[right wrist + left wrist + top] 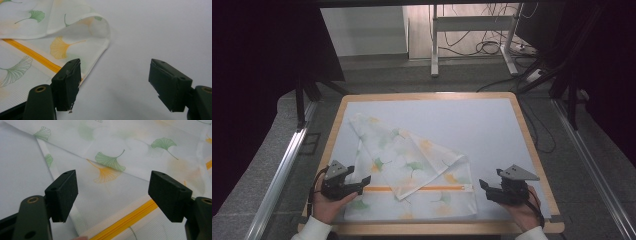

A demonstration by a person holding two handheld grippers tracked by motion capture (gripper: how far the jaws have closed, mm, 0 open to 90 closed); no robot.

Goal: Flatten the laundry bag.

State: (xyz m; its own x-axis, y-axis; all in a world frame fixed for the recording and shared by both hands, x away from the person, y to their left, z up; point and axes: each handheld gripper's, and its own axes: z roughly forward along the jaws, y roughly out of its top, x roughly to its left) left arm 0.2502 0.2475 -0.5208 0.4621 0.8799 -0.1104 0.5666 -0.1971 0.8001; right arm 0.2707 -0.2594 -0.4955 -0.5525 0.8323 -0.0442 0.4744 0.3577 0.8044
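Now I am partway through folding the leafy cloth bag [412, 165], both tongs, left [364, 181] and right [483, 186], are wide open holding nothing, and next I must pinch a corner.

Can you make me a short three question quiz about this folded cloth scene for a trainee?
1. True or false: the left gripper is shut on the white leaf-printed fabric cover.
2. Multiple choice: what colour is the zipper strip along the cover's near part? A) blue B) orange-yellow C) black
3. Short answer: which gripper's view shows the cover's rounded fold at its corner, with bare white table mat beside it?

Key
1. False: both jaws stand wide apart above the fabric.
2. B
3. The right gripper, also open, beside the cover's right edge.
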